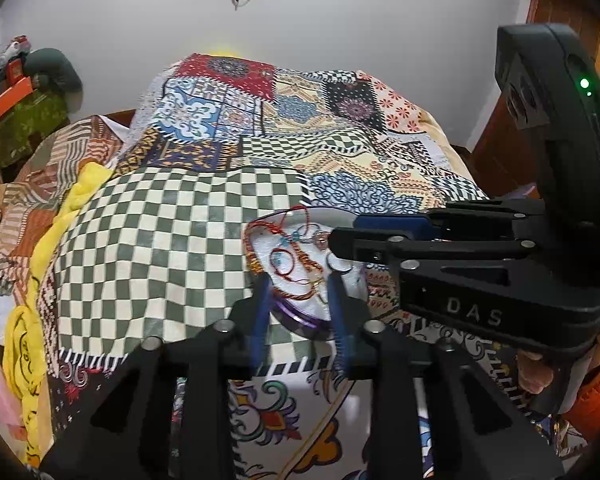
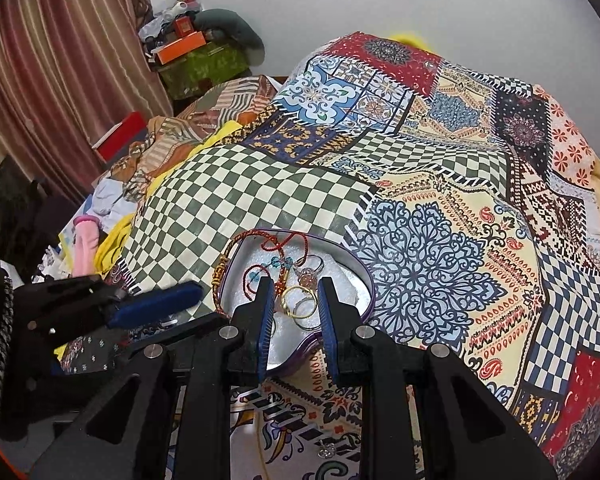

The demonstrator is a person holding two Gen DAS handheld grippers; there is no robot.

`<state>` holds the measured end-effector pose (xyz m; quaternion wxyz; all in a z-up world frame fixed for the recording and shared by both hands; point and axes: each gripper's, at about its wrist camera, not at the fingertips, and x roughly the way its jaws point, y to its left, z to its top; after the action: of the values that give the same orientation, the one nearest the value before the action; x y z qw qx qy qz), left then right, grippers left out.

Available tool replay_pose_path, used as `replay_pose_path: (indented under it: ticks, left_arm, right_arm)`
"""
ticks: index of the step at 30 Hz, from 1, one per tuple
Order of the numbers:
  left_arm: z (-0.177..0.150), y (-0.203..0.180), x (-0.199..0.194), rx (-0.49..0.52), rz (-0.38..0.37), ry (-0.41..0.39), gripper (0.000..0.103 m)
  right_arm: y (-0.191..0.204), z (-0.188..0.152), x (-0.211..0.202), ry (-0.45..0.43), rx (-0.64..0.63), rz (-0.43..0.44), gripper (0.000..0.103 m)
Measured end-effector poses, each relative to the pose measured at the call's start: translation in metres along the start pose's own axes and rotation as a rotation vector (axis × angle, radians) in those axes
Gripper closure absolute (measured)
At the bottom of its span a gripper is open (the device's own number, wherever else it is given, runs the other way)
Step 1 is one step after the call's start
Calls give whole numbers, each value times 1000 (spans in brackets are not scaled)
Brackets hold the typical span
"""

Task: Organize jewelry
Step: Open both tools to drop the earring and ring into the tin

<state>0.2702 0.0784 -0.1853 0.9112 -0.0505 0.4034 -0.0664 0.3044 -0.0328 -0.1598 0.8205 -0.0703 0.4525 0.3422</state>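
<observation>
A heart-shaped purple-rimmed tin [image 2: 367, 280] with white padding lies on the patchwork bedspread. It holds red and gold cord bracelets [image 2: 268, 248], gold rings [image 2: 300, 300] and small beads. My right gripper [image 2: 294, 284] is open just above the tin, its fingers either side of the rings. My left gripper [image 1: 300, 280] is open over the same tin [image 1: 300, 322], seen from the other side. The right gripper's fingers [image 1: 384, 226] reach in from the right in the left wrist view. A small silver piece [image 2: 327, 449] lies on the bedspread below the tin.
The bed is covered by a patchwork quilt [image 2: 440, 200] with a green checked patch [image 1: 148, 240]. Crumpled clothes [image 2: 100, 240] lie at the left. Boxes and a green bag [image 2: 200, 60] stand by the curtain at the far wall.
</observation>
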Motion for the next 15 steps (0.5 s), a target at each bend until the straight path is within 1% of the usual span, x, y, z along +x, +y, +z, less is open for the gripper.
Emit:
replay_pose_path:
  ticks: [2,4,6,15]
  left_arm:
    - [-1,3,-2,-5,2,0,74]
    - [-2,6,-5,-15,4,0,74]
    - [-3,8,-7,-20,8,-2,74]
    - [-3,5,-22,-30,21,-14,74]
  right_arm:
    - [0,0,1,6,3,3,82]
    - [-1,-1,0,5,7,0,78]
    - [-1,-1,-2,-1,12,-3,70]
    - [3,-6,-23,-31,1,-32,70]
